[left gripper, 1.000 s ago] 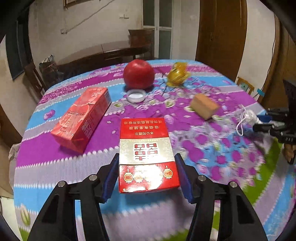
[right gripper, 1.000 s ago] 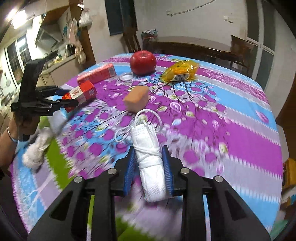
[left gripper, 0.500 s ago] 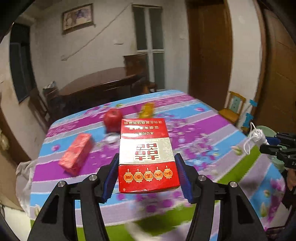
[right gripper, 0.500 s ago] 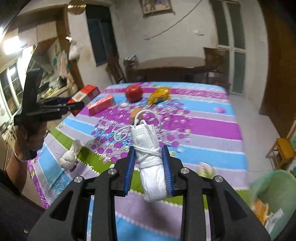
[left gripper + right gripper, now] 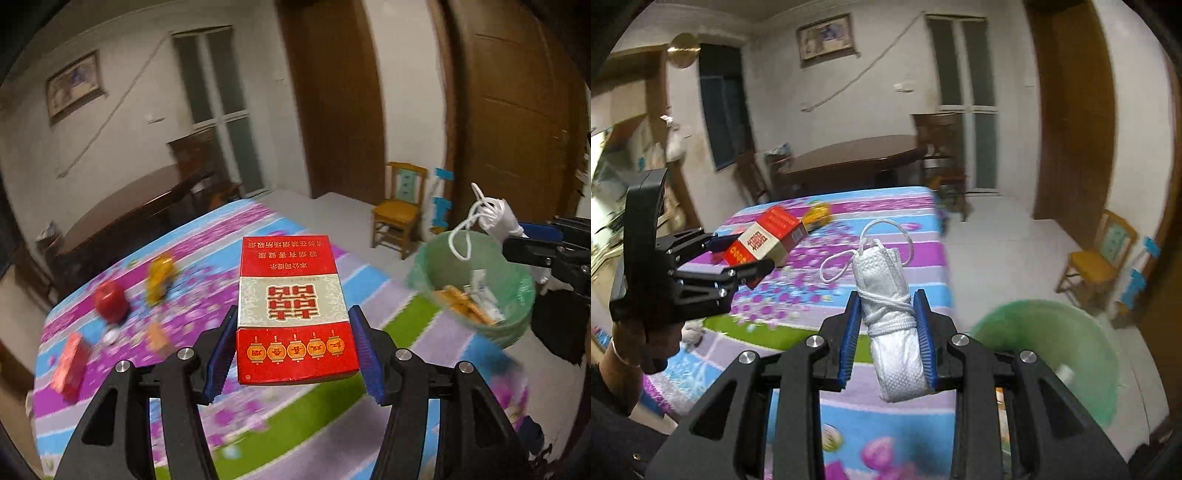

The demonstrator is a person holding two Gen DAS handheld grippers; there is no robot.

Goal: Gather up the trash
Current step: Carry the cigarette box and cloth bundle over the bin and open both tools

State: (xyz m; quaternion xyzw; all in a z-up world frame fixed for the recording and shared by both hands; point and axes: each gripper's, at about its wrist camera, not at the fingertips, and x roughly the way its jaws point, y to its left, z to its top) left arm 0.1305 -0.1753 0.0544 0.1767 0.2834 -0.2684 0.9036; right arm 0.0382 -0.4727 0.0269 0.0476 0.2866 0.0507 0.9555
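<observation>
The bench (image 5: 303,439), under a floral cloth, carries an apple (image 5: 109,300), a yellow wrapper (image 5: 159,277) and a red box (image 5: 70,363).

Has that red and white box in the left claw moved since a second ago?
Yes. The red and white box left the table, toward the green bin.

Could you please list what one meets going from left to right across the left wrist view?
Small red carton → red apple → yellow wrapper → red-and-white cigarette box → wooden chair → green-lined bin.

2 red boxes (image 5: 295,306), 1 apple (image 5: 109,301), 1 rolled mask (image 5: 895,328), 1 green bin (image 5: 476,284), 2 tongs (image 5: 293,354).
</observation>
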